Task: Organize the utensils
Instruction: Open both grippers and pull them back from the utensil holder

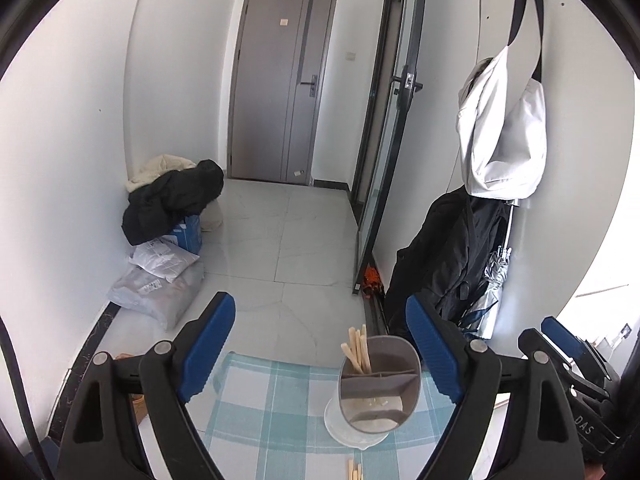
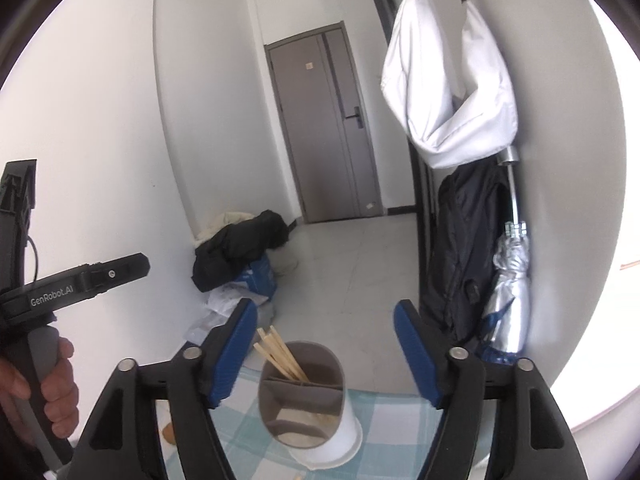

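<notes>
A grey and white utensil holder [image 1: 378,384] stands upright on a bench covered with a blue checked cloth [image 1: 256,400]. Wooden chopsticks [image 1: 356,350] lean in its far left compartment. The left gripper [image 1: 320,344] is spread wide and empty, as is the right gripper [image 2: 326,344]; both are near the holder without touching it. More chopsticks [image 1: 354,470] lie on the cloth at the near edge.
</notes>
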Demonstrator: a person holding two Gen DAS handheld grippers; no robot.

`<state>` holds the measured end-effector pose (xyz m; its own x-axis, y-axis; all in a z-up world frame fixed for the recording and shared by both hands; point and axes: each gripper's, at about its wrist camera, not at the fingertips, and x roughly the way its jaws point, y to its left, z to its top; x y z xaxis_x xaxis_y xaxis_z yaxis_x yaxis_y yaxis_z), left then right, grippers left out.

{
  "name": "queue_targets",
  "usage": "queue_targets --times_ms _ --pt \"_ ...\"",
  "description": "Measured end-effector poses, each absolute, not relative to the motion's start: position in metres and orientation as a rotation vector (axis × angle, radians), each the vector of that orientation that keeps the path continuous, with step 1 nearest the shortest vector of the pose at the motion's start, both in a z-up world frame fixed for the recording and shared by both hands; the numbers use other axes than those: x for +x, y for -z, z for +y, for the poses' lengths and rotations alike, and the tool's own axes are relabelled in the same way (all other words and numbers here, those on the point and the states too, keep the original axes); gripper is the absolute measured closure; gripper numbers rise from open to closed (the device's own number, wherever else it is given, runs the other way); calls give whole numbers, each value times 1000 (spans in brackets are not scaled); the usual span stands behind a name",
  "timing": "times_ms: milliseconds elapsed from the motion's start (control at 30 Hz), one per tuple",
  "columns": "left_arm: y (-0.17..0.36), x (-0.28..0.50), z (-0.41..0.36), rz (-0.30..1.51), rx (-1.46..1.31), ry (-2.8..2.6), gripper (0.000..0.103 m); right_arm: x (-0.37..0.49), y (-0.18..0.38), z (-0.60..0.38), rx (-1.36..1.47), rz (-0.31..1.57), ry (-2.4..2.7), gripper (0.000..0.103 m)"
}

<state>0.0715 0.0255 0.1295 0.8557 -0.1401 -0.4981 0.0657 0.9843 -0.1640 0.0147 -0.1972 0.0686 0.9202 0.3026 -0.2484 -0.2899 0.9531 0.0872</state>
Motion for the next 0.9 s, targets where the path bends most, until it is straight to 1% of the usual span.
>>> queue_targets --times_ms 33,167,300,667,900 --pt "-129 68 26 529 -141 100 13 9 -68 -197 49 262 -306 30" --pt "-127 50 24 498 -121 70 9 -10 -63 -196 43 253 -298 28" --pt "-121 32 22 469 -92 36 4 -29 -56 -197 40 240 -288 23" --pt "-92 4 18 455 -59 16 3 -57 -20 -195 39 270 -269 19" --pt "-54 -1 21 511 -84 18 3 -61 11 -194 37 326 -263 19"
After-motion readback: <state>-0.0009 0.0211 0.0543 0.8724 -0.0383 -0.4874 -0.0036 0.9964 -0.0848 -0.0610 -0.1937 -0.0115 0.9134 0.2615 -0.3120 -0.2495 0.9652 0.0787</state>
